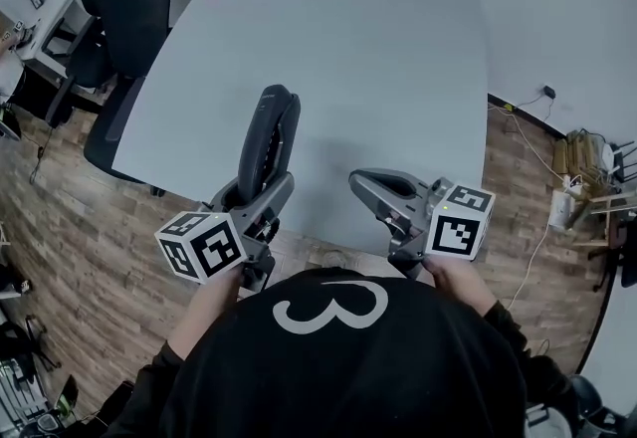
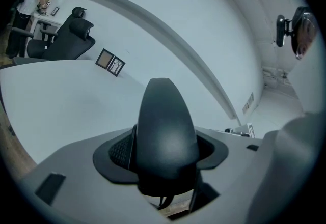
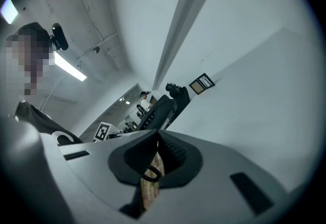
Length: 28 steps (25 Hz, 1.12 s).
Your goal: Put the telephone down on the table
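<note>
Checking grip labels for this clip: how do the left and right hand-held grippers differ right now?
The left hand-held gripper is clamped on the black telephone handset; the right hand-held gripper holds nothing. The left one's jaws stand apart around the handset; the right one's are together. Both are grey and point toward the table.

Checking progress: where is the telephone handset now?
Head view, left of centre: the telephone handset is clamped in the left tongs over the near edge of the white table.

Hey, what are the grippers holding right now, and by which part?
The left hand-held gripper clamps the black telephone handset by its near end. The right hand-held gripper is shut and holds nothing.
</note>
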Available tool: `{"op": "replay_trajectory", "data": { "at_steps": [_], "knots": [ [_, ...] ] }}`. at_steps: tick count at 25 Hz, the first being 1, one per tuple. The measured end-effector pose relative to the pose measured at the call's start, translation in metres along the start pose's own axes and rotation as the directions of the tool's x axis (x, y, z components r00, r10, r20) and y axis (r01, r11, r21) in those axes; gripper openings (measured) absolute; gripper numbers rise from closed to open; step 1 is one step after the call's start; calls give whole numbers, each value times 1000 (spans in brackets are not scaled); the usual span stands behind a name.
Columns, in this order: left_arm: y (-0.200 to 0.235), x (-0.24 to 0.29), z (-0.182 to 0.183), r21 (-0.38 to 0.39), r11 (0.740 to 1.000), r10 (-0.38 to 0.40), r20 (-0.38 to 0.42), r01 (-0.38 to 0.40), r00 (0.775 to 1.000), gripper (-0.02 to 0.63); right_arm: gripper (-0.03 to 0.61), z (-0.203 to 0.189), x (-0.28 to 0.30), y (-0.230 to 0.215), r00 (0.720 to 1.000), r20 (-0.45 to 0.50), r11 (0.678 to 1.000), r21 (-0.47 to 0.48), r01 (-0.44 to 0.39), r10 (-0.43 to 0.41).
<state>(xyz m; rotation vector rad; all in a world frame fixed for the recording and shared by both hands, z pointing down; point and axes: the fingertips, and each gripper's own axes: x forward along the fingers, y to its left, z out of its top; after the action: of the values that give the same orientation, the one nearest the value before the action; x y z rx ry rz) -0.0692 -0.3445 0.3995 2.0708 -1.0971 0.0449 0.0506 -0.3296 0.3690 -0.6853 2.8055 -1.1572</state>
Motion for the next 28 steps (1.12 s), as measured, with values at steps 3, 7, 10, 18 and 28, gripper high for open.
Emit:
{"op": "replay_trajectory", "data": {
  "at_steps": [3,7,10,18,28],
  "knots": [
    [10,6,-4,20,999,25,-1,-25,1000,291,9,-5,-1,-5,1000,-2,1000,2,5,-5],
    [30,16,-11,60,995,77,-28,-75,997,291,9,-5,0,-12,1000,-1,1000,8,15,-15],
    [47,26,-21,81,991,114,-51,-110,992,291,9,-8,-3,-18,1000,-2,1000,14,27,-27],
    [85,49,-34,129,978,180,-97,-167,979,291,11,-14,-11,-31,998,-3,997,37,69,-69],
    [123,75,-33,214,948,262,-99,-237,960,291,11,-19,-16,-39,994,-7,993,51,109,-109]
  ]
}}
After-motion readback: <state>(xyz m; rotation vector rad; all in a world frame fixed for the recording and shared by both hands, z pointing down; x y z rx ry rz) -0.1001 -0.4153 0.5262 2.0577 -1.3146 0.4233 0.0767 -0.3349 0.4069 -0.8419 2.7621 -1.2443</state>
